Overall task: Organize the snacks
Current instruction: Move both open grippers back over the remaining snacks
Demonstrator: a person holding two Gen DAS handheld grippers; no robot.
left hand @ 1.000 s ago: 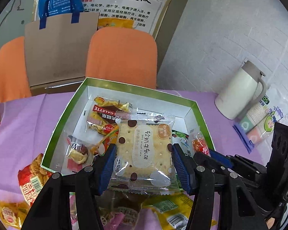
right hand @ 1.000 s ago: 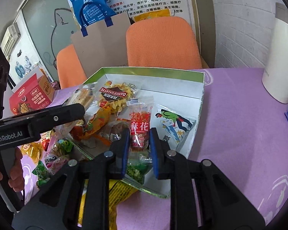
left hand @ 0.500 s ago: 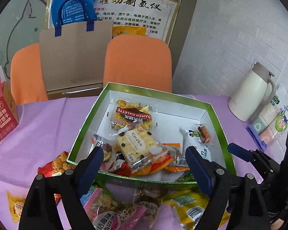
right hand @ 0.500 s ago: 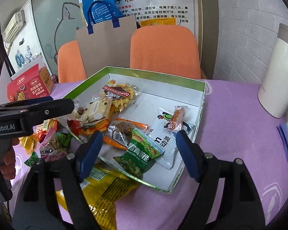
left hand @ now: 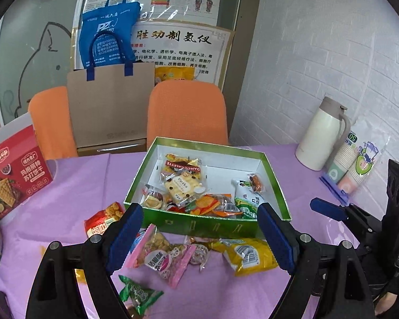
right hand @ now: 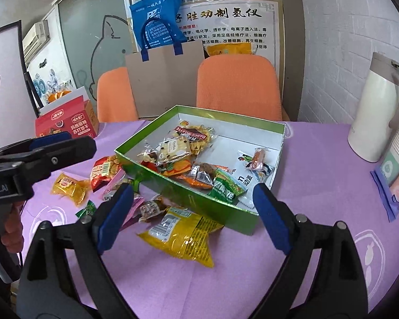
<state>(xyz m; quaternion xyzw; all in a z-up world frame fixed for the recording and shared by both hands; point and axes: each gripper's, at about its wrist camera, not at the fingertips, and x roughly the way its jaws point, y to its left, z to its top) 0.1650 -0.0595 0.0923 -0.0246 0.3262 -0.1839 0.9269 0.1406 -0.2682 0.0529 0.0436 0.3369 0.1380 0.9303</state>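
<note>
In the left wrist view, the left hand-held gripper (left hand: 199,236) hung with its jaws spread wide and nothing between them, poised above the loose snacks on the purple surface (left hand: 79,186), probably so the next packet could be chosen. The green box (left hand: 199,224) sat just beyond, open-topped and facing the gripper, which suited dropping packets in from above; a cracker packet (left hand: 182,186) lay among others inside. A pink packet (left hand: 159,257) and a yellow bag (left hand: 248,255) lay just in front of the box's near wall, not yet put away. In the right wrist view, the right hand-held gripper (right hand: 194,215) was likewise wide open and empty, held over the same yellow bag (right hand: 183,235), likely the easiest next pick. More packets, including a red one (right hand: 105,171), lay left of the box (right hand: 199,199).
</note>
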